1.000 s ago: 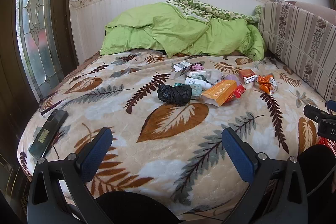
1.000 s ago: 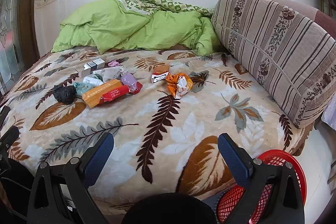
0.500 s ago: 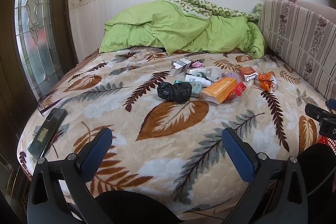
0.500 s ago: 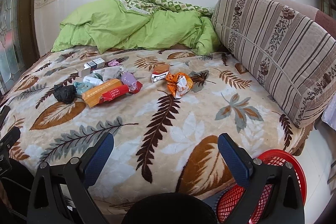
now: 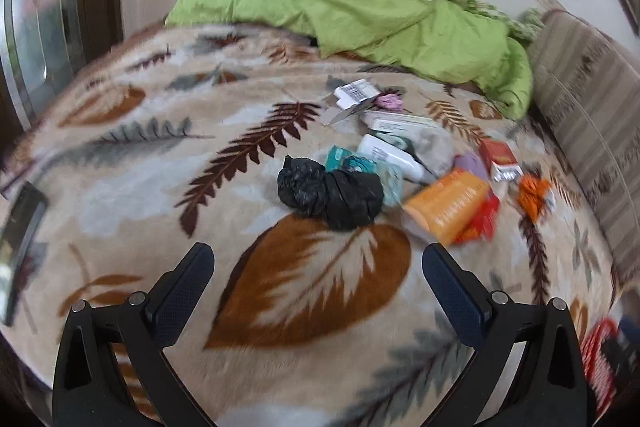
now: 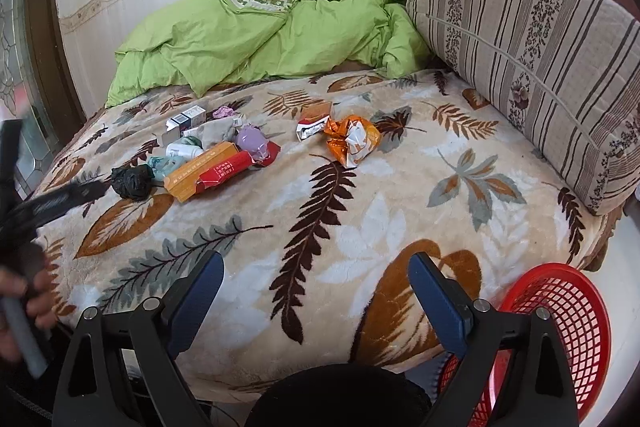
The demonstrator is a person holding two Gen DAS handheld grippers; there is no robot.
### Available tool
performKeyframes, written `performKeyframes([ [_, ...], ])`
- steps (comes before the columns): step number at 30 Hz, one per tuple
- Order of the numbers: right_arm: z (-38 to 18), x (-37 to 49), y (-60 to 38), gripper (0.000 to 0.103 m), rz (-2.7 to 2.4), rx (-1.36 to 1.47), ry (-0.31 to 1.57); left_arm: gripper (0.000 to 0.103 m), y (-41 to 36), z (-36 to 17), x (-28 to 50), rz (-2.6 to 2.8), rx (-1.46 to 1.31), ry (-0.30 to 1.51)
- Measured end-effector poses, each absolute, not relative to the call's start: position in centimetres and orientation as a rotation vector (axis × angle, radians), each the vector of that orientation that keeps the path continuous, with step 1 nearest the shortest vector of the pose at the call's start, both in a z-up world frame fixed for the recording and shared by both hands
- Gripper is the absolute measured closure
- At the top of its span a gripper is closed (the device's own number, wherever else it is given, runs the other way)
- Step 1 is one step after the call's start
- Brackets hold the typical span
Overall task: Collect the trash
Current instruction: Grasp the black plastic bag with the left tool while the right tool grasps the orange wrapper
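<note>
Trash lies in a heap on the leaf-patterned blanket: a crumpled black bag, a teal packet, a white tube, an orange box and a red cigarette pack. My left gripper is open and empty, a short way in front of the black bag. My right gripper hangs over the bed's near edge, its jaws closing a little with nothing between them. An orange-and-white wrapper lies apart from the heap. The red mesh basket stands on the floor at the lower right.
A green duvet is bunched at the back. A striped cushion lines the right side. A flat black device lies at the bed's left edge. A hand holds the left gripper at the left of the right wrist view.
My left gripper has swung forward toward the trash heap and rolled, so the black bag now looks larger and closer. The right gripper's fingers have drawn in slightly.
</note>
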State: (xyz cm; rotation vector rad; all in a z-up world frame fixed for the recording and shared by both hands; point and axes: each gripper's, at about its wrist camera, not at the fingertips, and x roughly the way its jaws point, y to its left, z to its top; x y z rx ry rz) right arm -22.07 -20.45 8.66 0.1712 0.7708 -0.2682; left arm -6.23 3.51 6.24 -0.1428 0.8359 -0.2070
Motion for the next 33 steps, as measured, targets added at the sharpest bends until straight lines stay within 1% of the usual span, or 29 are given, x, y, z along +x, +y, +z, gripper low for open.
performKeyframes([
  [2,8.6,-21.7,-21.2,0.012,-0.252,0.218,0.782,0.000,3.8,4.9,-3.4,-0.189,-0.249,0.890],
  [3,8.6,-21.4,-21.9,0.012,-0.241,0.267,0.782,0.003,3.9,4.2,-2.3,-0.182,-0.287,0.910],
  [4,8.6,-21.0,-22.6,0.012,-0.241,0.302,0.774,0.009,3.9,3.6,-1.5,-0.174,-0.317,0.920],
  [7,8.7,-19.0,-24.8,0.012,-0.261,0.398,0.779,0.011,3.6,2.2,0.2,-0.208,-0.375,0.926],
  [9,8.6,-17.5,-26.3,0.012,-0.271,0.448,0.776,0.012,2.9,2.0,0.6,-0.231,-0.355,0.902],
  [12,8.3,-14.4,-29.2,0.012,-0.330,0.531,0.771,0.019,2.1,1.8,1.4,-0.261,-0.320,0.895],
  [14,7.6,-11.8,-31.5,0.012,-0.360,0.617,0.780,0.019,1.8,1.7,1.6,-0.269,-0.296,0.889],
  [15,7.1,-10.9,-32.4,0.012,-0.378,0.649,0.776,0.021,1.7,1.7,1.7,-0.272,-0.285,0.884],
  [16,6.5,-9.3,-33.2,0.012,-0.400,0.668,0.776,0.027,1.6,1.8,1.7,-0.279,-0.281,0.883],
  [17,6.0,-8.3,-33.6,0.013,-0.415,0.669,0.780,0.031,1.5,1.7,1.8,-0.295,-0.282,0.885],
  [18,5.5,-7.2,-34.0,0.014,-0.437,0.666,0.784,0.038,1.4,1.7,1.9,-0.316,-0.287,0.889],
  [19,4.9,-6.1,-34.2,0.016,-0.460,0.667,0.788,0.042,1.3,1.6,2.1,-0.326,-0.287,0.891],
  [21,3.7,-4.5,-34.6,0.018,-0.473,0.682,0.795,0.042,1.4,1.6,2.3,-0.333,-0.289,0.888],
  [24,2.3,-3.3,-35.5,0.027,-0.482,0.695,0.799,0.042,1.4,1.5,2.4,-0.332,-0.298,0.890],
  [25,1.8,-3.1,-35.6,0.039,-0.453,0.720,0.790,0.042,1.5,1.5,2.4,-0.334,-0.302,0.890],
  [26,1.7,-3.0,-35.4,0.046,-0.435,0.712,0.786,0.042,1.5,1.5,2.4,-0.333,-0.305,0.888],
  [27,2.0,-3.1,-35.0,0.051,-0.428,0.682,0.777,0.041,1.6,1.6,2.4,-0.334,-0.313,0.887],
  [30,3.1,-3.4,-33.3,0.055,-0.429,0.562,0.752,0.038,2.2,1.6,2.5,-0.331,-0.350,0.888],
  [33,4.1,-4.0,-31.9,0.057,-0.416,0.504,0.715,0.038,2.7,1.8,2.5,-0.323,-0.384,0.872],
])
